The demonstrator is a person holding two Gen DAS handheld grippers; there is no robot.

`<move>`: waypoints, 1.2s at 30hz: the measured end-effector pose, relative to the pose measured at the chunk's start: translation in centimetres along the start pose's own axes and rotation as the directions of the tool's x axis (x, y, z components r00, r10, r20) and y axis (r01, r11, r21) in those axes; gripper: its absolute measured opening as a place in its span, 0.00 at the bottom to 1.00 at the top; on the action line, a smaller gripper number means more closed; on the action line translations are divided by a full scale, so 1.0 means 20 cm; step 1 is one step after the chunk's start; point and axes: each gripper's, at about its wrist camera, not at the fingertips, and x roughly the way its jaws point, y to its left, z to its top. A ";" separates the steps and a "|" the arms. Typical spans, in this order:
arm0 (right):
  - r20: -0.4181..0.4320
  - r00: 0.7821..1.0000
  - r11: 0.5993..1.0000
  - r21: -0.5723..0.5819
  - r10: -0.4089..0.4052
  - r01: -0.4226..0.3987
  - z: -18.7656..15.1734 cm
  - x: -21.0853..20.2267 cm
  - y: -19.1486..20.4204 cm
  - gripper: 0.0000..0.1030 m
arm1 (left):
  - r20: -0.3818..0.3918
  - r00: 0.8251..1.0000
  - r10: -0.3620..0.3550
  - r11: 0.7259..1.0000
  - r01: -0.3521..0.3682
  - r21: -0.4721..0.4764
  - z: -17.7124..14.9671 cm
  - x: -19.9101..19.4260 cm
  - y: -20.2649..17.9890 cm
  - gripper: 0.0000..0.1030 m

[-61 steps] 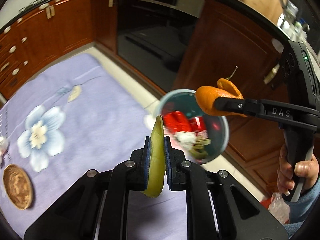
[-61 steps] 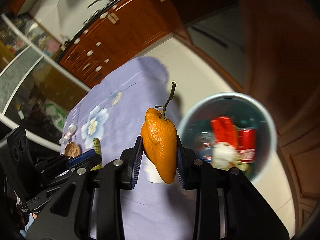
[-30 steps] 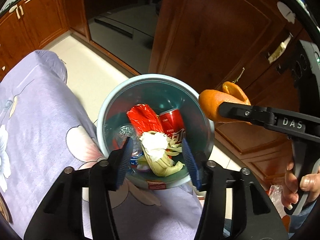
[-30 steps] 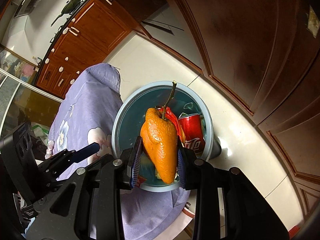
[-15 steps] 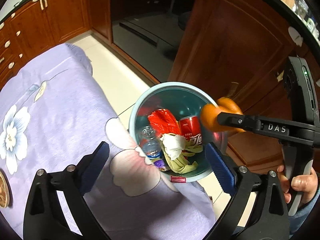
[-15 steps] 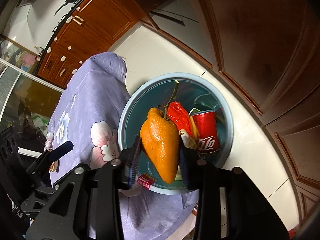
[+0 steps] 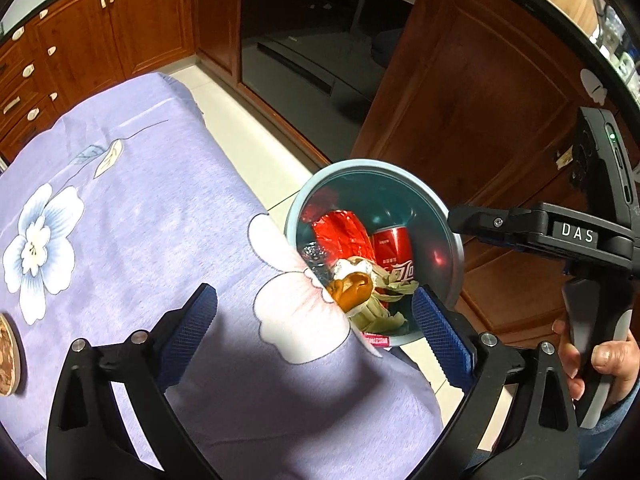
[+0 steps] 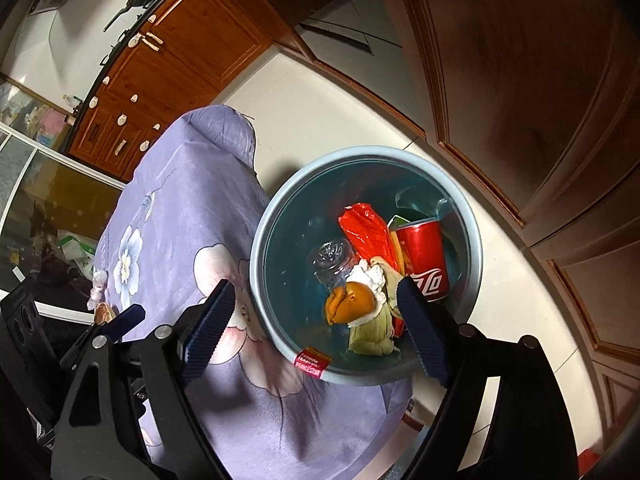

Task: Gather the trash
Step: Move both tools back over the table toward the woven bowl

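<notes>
A blue-grey trash bin [image 8: 264, 240] stands on the floor beside the table; it also shows in the left wrist view [image 7: 452, 228]. Inside lie an orange peel [image 8: 352, 303], a red cola can [image 8: 424, 260], a red wrapper [image 8: 364, 232], a clear bottle [image 8: 332, 260], white tissue and pale green peel. The orange peel also shows in the left wrist view [image 7: 352, 290]. My right gripper [image 8: 316, 332] is open and empty above the bin. My left gripper [image 7: 316, 340] is open and empty over the table's edge. The right gripper's finger [image 7: 500, 226] reaches over the bin's rim.
The table wears a purple flowered cloth [image 7: 140, 220]. A round brown coaster [image 7: 6, 356] lies at its left edge. Dark wooden cabinets [image 7: 460, 100] and an oven front [image 7: 304, 40] stand behind the bin. Pale tiled floor [image 8: 320, 112] surrounds the bin.
My left gripper opened and let a green peel fall into the bin. My right gripper then opened and the orange peel dropped into the bin. The left gripper drew back over the table.
</notes>
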 end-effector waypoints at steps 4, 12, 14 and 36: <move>0.004 1.000 1.000 -0.002 -0.008 0.008 -0.02 -0.02 0.04 0.77 | 0.020 1.000 -0.005 1.000 0.005 -0.009 -0.03 -0.05 0.03 0.95; 0.021 1.000 1.000 -0.020 -0.020 0.021 -0.07 -0.08 0.14 0.78 | 0.061 0.998 -0.013 1.000 0.014 -0.024 -0.09 -0.17 0.10 0.96; 0.028 0.999 0.999 -0.025 -0.026 0.027 -0.09 -0.09 0.18 0.82 | 0.071 0.997 -0.011 0.999 0.013 -0.031 -0.12 -0.21 0.13 0.96; -0.036 0.999 0.970 -0.242 -0.004 -0.005 -0.33 0.07 1.00 0.85 | 0.190 0.976 0.105 0.966 -0.055 -0.252 -0.52 -0.70 0.85 0.96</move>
